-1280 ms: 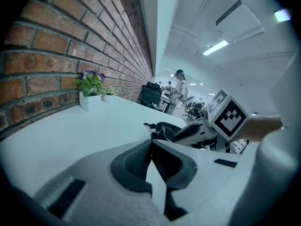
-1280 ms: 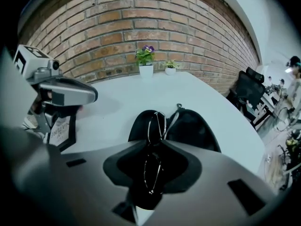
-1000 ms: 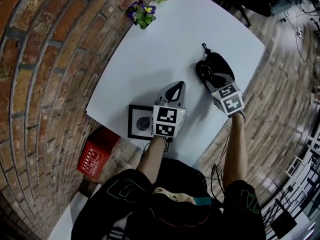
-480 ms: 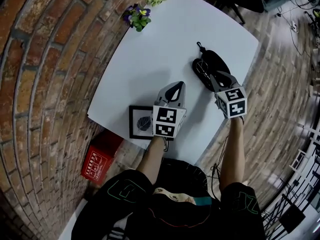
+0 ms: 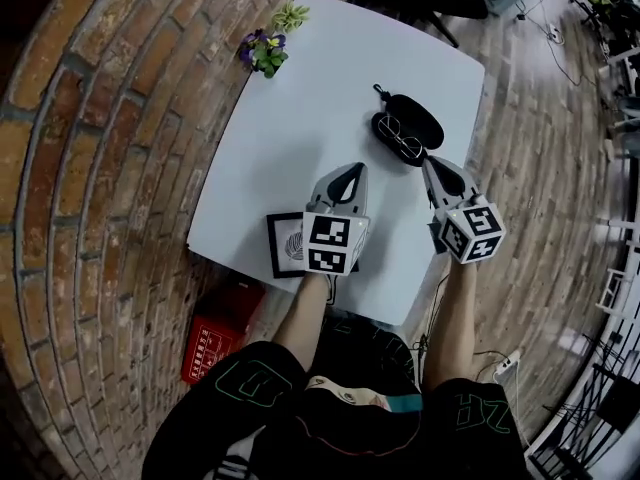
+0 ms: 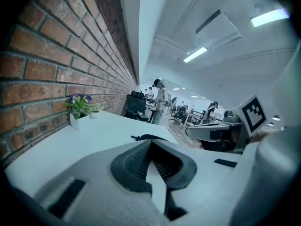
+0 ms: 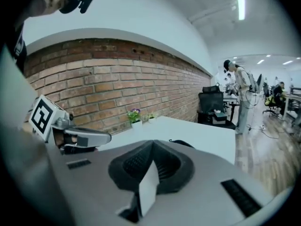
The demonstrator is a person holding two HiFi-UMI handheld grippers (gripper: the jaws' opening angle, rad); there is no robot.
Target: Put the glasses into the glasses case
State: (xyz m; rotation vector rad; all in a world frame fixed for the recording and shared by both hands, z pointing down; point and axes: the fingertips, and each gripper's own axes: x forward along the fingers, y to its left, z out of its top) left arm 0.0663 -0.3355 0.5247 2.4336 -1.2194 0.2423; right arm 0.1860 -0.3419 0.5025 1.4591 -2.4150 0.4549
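The black glasses case (image 5: 410,118) lies open on the white table (image 5: 320,88), and the glasses (image 5: 403,141) rest inside it. My right gripper (image 5: 431,161) hovers just short of the case's near end, jaws shut with nothing between them. My left gripper (image 5: 351,170) is to the left of the case, above the table, also shut and empty. In the left gripper view its jaws (image 6: 150,142) meet, and the case's rim (image 6: 149,137) shows just beyond them. The right gripper view shows its closed jaws (image 7: 151,143), with the left gripper (image 7: 82,138) off to the side.
A pot of purple flowers (image 5: 262,50) and a small green plant (image 5: 290,15) stand at the table's far corner by the brick wall. A framed picture (image 5: 285,246) lies at the near edge under my left gripper. A red box (image 5: 213,340) sits on the floor.
My right gripper has drawn back from the case, lifted and shut, leaving the glasses in the case. My left gripper rose a little.
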